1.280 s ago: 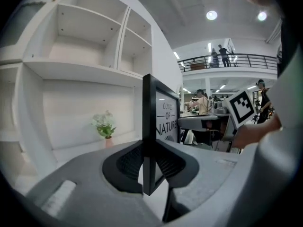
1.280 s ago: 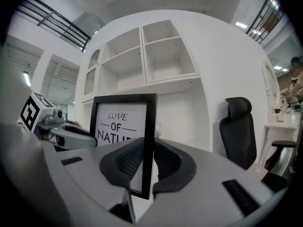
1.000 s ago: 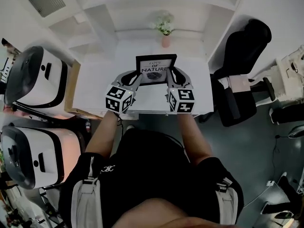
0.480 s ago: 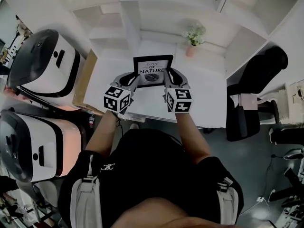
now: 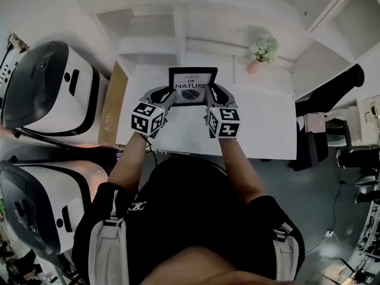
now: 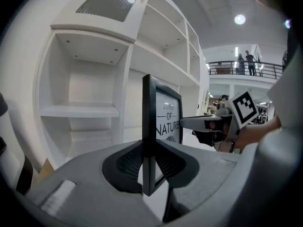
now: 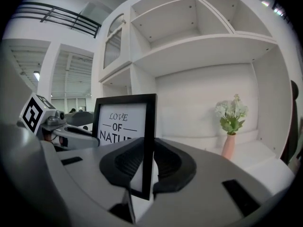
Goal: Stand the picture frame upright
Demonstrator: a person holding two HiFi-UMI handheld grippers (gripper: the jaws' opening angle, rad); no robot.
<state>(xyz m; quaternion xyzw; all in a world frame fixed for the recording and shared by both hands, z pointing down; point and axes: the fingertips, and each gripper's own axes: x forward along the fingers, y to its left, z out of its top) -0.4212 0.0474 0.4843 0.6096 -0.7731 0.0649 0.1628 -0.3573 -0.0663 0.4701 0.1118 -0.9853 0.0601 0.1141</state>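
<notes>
Picture frame (image 5: 192, 86) is held at upper centre of the head view, over the white desk (image 5: 261, 129), its left edge pinched by the left gripper (image 5: 168, 95), its right by the right gripper (image 5: 212, 94). If released before its base is seated, which perhaps is not yet done, it could be toppled flat. Its print is turned toward the person, long axis vertical.

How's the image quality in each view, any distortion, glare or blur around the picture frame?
Head view: wide-angle bend in the shelves, dim edges, picture frame print readable. Left gripper view: strong fisheye, black corners, ceiling lamp flares, frame edge sharp. Right gripper view: same fisheye, even light, lettering crisp, no glare on the flowers.
</notes>
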